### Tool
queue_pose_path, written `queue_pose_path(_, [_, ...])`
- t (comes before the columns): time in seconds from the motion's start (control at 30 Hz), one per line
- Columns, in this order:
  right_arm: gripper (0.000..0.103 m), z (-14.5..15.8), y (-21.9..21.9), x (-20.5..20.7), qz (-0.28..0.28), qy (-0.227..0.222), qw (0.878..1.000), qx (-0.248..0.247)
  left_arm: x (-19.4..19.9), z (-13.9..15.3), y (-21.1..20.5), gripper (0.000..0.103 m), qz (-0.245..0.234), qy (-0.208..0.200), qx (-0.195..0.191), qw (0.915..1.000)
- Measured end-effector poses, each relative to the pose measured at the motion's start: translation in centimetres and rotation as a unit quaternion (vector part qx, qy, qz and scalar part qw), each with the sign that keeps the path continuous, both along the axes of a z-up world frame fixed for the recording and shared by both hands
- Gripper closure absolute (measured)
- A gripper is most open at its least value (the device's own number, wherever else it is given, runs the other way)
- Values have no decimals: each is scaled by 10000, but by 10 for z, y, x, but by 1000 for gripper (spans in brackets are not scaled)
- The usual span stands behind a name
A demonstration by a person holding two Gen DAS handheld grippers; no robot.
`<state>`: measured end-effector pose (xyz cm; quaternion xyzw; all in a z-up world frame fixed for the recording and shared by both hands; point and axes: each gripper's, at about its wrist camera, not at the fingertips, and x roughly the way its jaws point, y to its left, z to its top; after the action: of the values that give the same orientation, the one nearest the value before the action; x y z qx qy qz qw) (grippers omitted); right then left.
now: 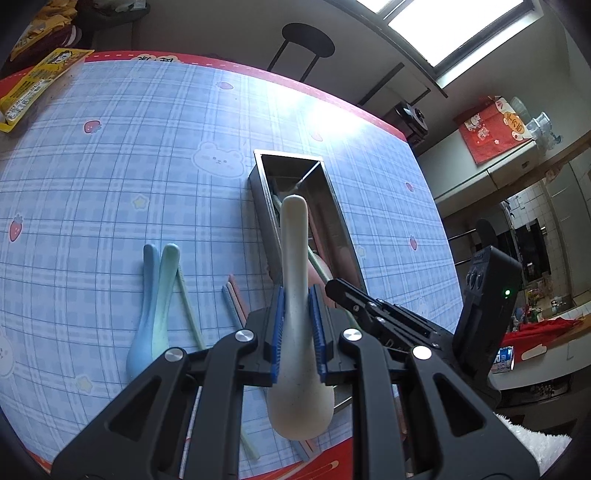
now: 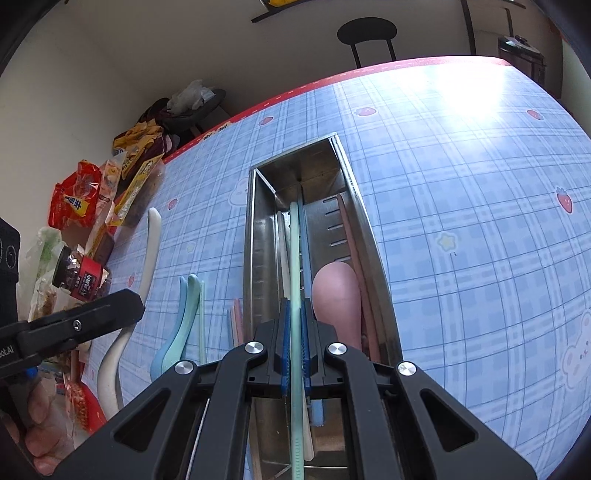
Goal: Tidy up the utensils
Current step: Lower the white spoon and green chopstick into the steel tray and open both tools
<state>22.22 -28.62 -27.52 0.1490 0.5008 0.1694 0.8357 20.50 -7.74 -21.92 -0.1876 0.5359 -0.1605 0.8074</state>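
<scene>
My left gripper [image 1: 296, 295] is shut on a cream spoon [image 1: 295, 258], handle pointing forward and bowl near the camera, just left of the steel utensil box [image 1: 263, 210]. In the right wrist view my right gripper [image 2: 295, 306] is shut on a mint green chopstick [image 2: 294, 240] lying lengthwise over the box [image 2: 258, 240]. Inside lie a pink spoon [image 2: 336, 295], a blue chopstick [image 2: 305, 236] and pink chopsticks [image 2: 347, 229]. A blue spoon [image 1: 142, 325] and a green spoon [image 1: 164, 288] rest together on the table, with another green chopstick [image 1: 190, 314] and pink and blue chopsticks [image 1: 233, 302] beside them.
The table has a blue checked cloth [image 1: 110, 184] with a red border. Snack packets and a jar [image 2: 81, 221] crowd its left edge in the right wrist view. A yellow packet [image 1: 33, 88] lies at the far left corner. A black stool [image 2: 367, 33] stands beyond the table.
</scene>
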Motion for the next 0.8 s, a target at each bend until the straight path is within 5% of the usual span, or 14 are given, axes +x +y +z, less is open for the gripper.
queue_pose_path(0.8, [96,-7,-26,-8,121,82,9994,-317,49,-57,-59,85,280,731,-338,9964])
